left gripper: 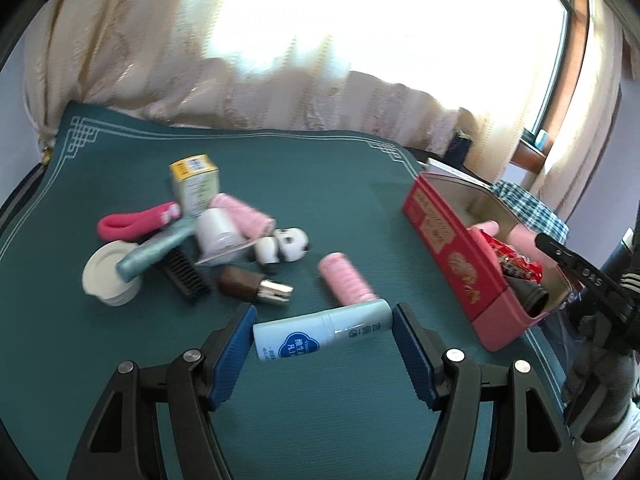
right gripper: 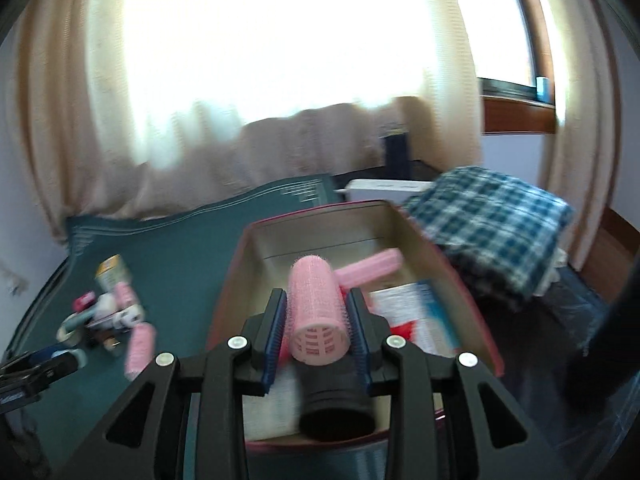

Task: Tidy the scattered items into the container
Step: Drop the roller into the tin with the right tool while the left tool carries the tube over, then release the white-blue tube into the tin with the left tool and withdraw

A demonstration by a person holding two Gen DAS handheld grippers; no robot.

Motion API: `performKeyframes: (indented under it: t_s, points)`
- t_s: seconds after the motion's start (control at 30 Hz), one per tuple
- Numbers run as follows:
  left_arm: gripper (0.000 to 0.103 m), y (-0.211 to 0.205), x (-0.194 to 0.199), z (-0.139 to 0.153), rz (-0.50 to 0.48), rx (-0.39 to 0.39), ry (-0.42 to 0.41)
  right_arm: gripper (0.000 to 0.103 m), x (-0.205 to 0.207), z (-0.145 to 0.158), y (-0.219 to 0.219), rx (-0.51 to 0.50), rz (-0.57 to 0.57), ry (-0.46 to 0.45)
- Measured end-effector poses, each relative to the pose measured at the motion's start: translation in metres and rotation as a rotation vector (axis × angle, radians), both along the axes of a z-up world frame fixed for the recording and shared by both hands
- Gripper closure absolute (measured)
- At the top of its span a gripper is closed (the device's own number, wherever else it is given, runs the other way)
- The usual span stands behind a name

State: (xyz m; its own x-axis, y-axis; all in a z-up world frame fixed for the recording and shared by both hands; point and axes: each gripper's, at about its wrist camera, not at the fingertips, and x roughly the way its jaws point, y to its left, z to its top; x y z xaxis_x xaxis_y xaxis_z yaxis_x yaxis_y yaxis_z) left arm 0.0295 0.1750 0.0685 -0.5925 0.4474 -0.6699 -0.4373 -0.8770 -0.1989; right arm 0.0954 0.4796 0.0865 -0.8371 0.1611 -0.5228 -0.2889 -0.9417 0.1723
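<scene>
Pink mesh hair roller (right gripper: 316,304) sits clamped in the right gripper (right gripper: 316,330) over the red tin box (right gripper: 232,280); lower it before release, while the left gripper (left gripper: 324,328) holds the pale blue tube (left gripper: 320,330)

My left wrist camera looks down and forward across the desk (left gripper: 320,184); my right wrist camera sits close above the red box (right gripper: 236,280). Both share the box and the desk's scattered pile.
</scene>
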Motion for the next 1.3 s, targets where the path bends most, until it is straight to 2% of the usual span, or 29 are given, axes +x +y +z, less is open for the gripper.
performKeyframes:
  t_s: [0.1,0.27,0.33,0.43,0.73,0.93,1.07,1.13,1.17,1.3]
  points:
    - [0.032,0.018,0.003,0.004,-0.025,-0.016,0.011,0.067,0.001,-0.007,0.005,0.015,-0.026,0.013]
    - [0.032,0.048,0.006,0.01,-0.071,-0.03,0.028,0.058,0.008,-0.01,0.009,0.033,-0.066,0.057]
    - [0.032,0.063,0.006,0.013,-0.096,-0.031,0.031,0.047,0.014,-0.007,0.01,0.05,-0.095,0.092]
    - [0.032,0.088,0.005,0.016,-0.139,-0.03,0.035,0.04,0.02,-0.003,0.007,0.072,-0.112,0.124]
    - [0.032,0.16,0.0,0.032,-0.252,-0.003,0.066,0.038,0.027,0.0,0.011,0.078,-0.164,0.162]
    - [0.032,0.191,-0.02,0.033,-0.259,0.028,0.047,0.035,0.031,0.0,0.024,0.034,-0.21,0.171]
    - [0.032,0.203,-0.027,0.028,-0.27,0.033,0.03,0.035,0.032,-0.002,0.028,0.021,-0.223,0.166]
    - [0.026,0.203,-0.028,0.028,-0.27,0.058,0.027,0.035,0.032,-0.003,0.03,0.013,-0.224,0.164]
    - [0.019,0.201,-0.028,0.029,-0.267,0.075,0.026,0.035,0.032,-0.003,0.031,0.008,-0.224,0.164]
    - [0.018,0.194,-0.028,0.032,-0.261,0.101,0.028,0.035,0.033,-0.004,0.033,0.0,-0.231,0.165]
